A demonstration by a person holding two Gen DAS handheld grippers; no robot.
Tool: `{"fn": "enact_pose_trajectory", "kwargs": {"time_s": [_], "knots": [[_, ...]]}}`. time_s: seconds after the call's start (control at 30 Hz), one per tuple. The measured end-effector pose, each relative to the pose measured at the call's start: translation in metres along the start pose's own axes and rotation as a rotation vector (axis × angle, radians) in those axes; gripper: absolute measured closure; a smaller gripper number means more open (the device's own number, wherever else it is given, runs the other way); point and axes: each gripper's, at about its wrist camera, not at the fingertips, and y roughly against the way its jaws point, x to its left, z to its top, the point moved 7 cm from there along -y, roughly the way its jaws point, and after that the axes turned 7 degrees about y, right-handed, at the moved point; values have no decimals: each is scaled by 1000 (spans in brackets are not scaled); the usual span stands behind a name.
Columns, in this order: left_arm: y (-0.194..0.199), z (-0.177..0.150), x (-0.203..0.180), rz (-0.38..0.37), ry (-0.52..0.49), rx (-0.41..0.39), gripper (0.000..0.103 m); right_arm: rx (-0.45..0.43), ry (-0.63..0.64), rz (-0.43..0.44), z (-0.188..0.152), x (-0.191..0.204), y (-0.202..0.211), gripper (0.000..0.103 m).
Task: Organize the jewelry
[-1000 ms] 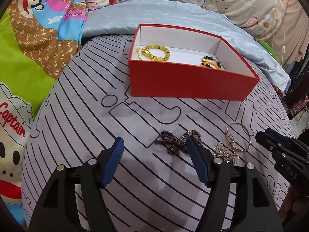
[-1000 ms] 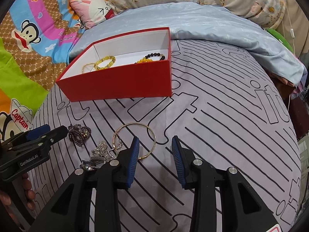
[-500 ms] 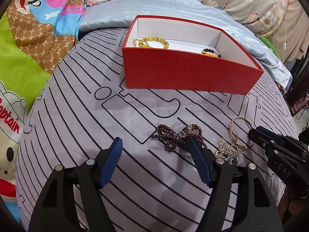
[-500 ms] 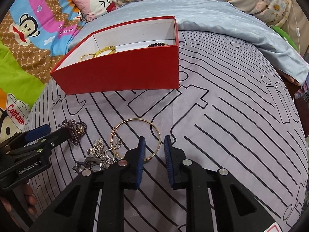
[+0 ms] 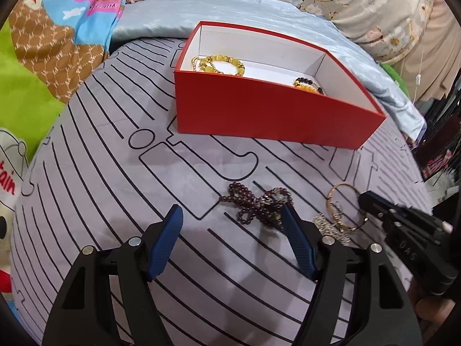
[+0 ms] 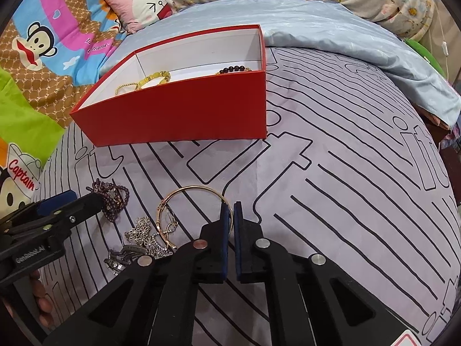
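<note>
With right claw (image 6: 230, 210) clamped on thin bangle (image 6: 196, 190) at six o'clock, could slip; left claw (image 5: 230, 230) apart; could snag beads (image 5: 256, 204).

light: bright, even, soft | shadows: faint, under red box (image 5: 268, 115) near wall | focus: sharp around box, slight blur right of it | edges: fisheye bending, dark corner vignette

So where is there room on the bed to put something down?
The striped sheet is bare to the right of the red box and the right gripper. It is also bare left of the left gripper, below the box. It is crowded around the purple beads, gold bangle and silver chain.
</note>
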Motion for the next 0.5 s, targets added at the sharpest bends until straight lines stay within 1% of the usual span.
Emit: {"fn": "enact_pose_trajectory", "kwargs": {"time_s": [0.13,0.2,0.33,0.37,0.43,0.47,0.5], "knots": [[1,3,-7,-16,21,1,33,0,0,0,0,0,0,101],[0,3,-12,-21,29,5,27,0,-3,1,0,0,0,101],[-9,4,-19,-11,33,21,26,0,-5,2,0,0,0,101],[-13,3,-20,1,30,30,26,0,-5,2,0,0,0,101],[-13,2,-21,19,11,22,30,0,-3,2,0,0,0,101],[-13,2,-20,31,1,18,35,0,-2,3,0,0,0,101],[-13,1,-18,35,-4,15,38,0,-2,4,0,0,0,101]]}}
